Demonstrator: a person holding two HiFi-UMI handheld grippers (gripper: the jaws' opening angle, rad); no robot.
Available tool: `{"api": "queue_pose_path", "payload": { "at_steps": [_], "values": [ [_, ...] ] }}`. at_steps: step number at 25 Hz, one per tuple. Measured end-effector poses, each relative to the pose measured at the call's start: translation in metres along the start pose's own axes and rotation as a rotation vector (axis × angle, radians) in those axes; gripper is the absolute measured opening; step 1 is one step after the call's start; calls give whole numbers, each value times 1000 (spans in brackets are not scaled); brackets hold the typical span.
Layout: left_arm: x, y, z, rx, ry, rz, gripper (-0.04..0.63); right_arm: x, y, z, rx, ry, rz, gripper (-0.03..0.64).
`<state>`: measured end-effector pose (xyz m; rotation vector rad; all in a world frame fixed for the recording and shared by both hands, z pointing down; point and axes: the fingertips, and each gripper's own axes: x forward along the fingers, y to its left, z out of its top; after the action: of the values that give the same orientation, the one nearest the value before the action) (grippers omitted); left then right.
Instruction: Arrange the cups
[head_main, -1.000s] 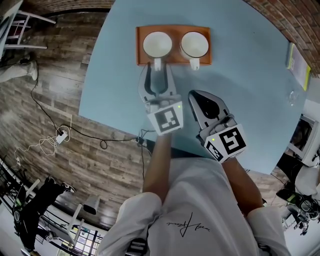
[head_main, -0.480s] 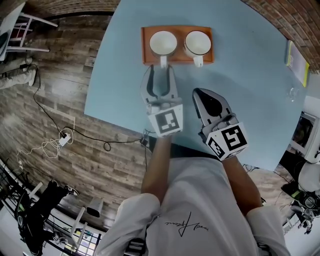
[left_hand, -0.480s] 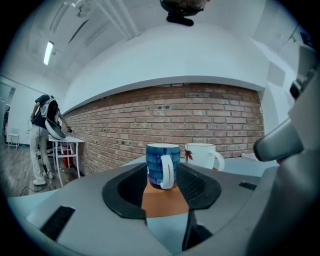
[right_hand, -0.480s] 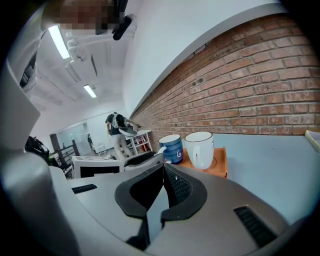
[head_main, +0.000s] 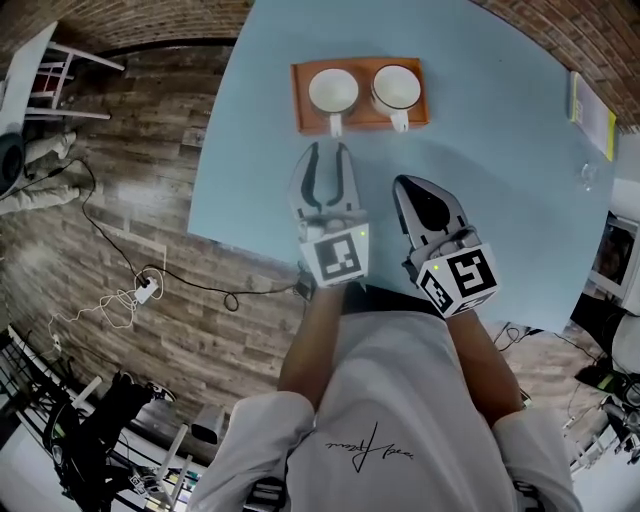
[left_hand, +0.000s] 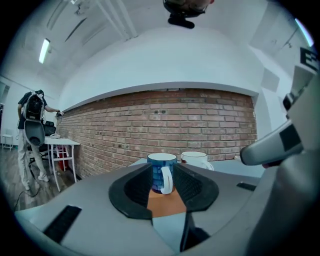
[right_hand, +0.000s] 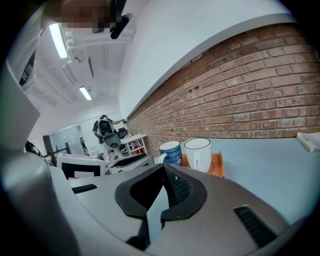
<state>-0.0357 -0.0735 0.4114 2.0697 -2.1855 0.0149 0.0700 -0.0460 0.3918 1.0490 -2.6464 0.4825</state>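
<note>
left gripper (head_main: 327, 152): jaws apart, just been narrowing, nothing between, short of tray | blue cup (head_main: 333, 91): left on orange tray (head_main: 302, 110), handle toward person | white cup (head_main: 396, 88): just beside it, right | right gripper (head_main: 412, 183): jaws together, empty, above blue table (head_main: 500, 180)

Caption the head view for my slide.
A blue cup and white cup share the orange tray; empty left gripper, open jaws just narrowed, faces the blue one; right gripper shut.
</note>
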Motion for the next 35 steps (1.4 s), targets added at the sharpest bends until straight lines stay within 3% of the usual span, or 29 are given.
{"api": "queue_pose_path", "payload": {
  "at_steps": [10, 26, 35],
  "values": [
    [-14, -4, 24, -24, 27, -92, 17, -5, 10, 17, -9, -26, -49, 20],
    [-36, -19, 44, -42, 119, -242, 9, -21, 14, 40, -18, -56, -144, 20],
    [-42, -30, 76, -49, 141, -337, 9, -22, 22, 65, -26, -73, -165, 20]
  ]
}}
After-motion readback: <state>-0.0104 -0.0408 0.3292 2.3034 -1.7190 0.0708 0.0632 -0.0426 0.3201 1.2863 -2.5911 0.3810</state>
